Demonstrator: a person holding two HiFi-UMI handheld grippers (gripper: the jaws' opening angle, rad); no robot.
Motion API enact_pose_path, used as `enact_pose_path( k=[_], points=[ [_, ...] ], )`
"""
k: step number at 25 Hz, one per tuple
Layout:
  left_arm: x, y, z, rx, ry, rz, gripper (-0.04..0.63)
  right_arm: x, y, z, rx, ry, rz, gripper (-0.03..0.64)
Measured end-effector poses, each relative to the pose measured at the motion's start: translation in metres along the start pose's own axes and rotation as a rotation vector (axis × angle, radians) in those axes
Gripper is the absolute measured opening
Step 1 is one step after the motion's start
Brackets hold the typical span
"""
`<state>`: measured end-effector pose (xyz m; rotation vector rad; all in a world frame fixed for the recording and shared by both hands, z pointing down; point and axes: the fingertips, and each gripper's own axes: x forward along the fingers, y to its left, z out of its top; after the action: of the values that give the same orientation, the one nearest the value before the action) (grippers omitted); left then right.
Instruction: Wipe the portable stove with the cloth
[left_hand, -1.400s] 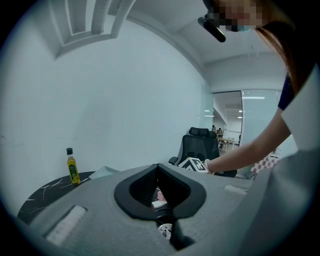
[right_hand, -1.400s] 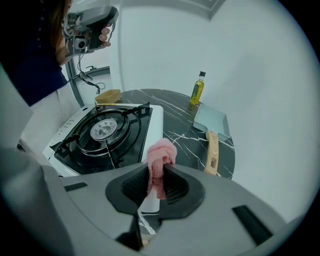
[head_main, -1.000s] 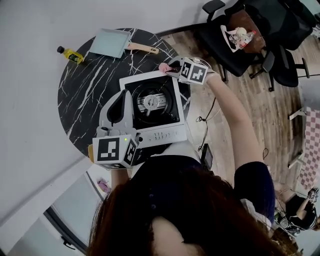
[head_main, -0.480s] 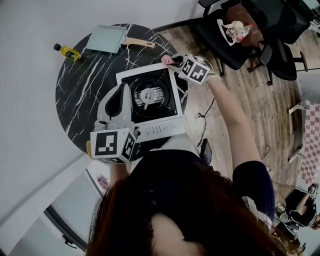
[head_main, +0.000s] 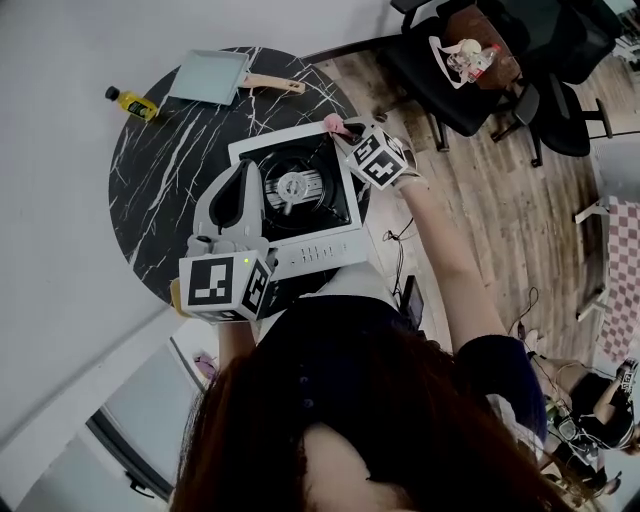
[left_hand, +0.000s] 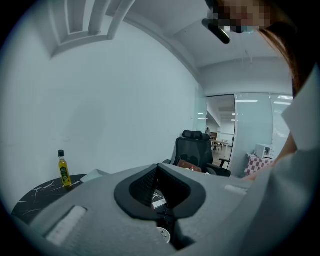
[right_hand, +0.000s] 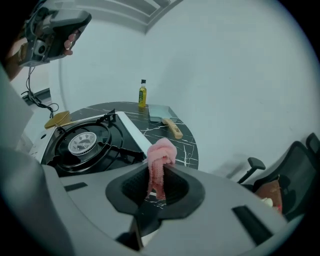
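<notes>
The portable stove, white-framed with a black burner, sits on the round black marble table. My right gripper is shut on a pink cloth at the stove's far right corner. In the right gripper view the cloth bunches out between the jaws, with the stove to the left. My left gripper lies over the stove's left side, jaws shut with nothing between them. In the left gripper view, the left gripper faces out across the room.
A yellow oil bottle and a pale blue square pan with a wooden handle stand at the table's far side. Black office chairs stand on the wooden floor to the right. A white wall runs along the left.
The right gripper's body has swung a little nearer along the stove's right edge, with the cloth still at the far right corner. The left gripper has barely moved.
</notes>
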<state>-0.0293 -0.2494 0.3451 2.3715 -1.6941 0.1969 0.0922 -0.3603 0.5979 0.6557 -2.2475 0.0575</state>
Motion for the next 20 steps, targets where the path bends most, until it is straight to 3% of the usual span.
enact_pose_path(
  k=[9,20],
  points=[
    [-0.007,-0.009,-0.001,0.001,-0.012,-0.021,0.011,-0.009,0.013,-0.007,0.034,0.010,-0.056,0.055],
    [-0.017,-0.017,-0.002,-0.009,-0.018,-0.045,0.009,-0.021,0.031,-0.016,0.046,0.025,-0.061,0.055]
  ],
)
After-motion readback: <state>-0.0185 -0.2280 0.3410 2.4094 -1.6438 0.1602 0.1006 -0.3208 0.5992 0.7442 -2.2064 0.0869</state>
